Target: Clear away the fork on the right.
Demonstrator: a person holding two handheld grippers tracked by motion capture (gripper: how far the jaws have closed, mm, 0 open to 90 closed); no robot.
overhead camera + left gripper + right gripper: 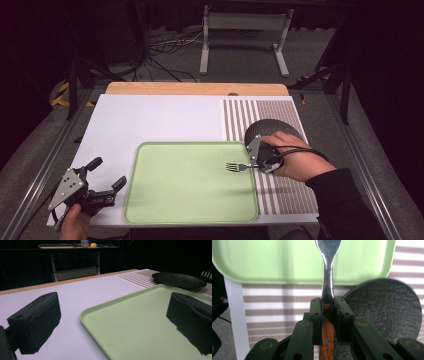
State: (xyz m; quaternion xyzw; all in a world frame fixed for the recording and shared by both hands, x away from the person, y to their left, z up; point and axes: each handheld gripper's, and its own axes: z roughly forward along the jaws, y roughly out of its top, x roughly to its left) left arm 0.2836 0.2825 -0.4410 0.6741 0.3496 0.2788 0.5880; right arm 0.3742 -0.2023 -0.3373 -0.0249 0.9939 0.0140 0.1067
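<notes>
the right gripper (251, 163) pinches a fork (237, 167) by its wooden handle, tines out over the green tray (150, 200) (near its right edge). the left gripper (106, 176) rests spread apart just beside the tray's left rim.

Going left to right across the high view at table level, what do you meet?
left gripper → green tray → fork → right gripper → striped mat
</notes>
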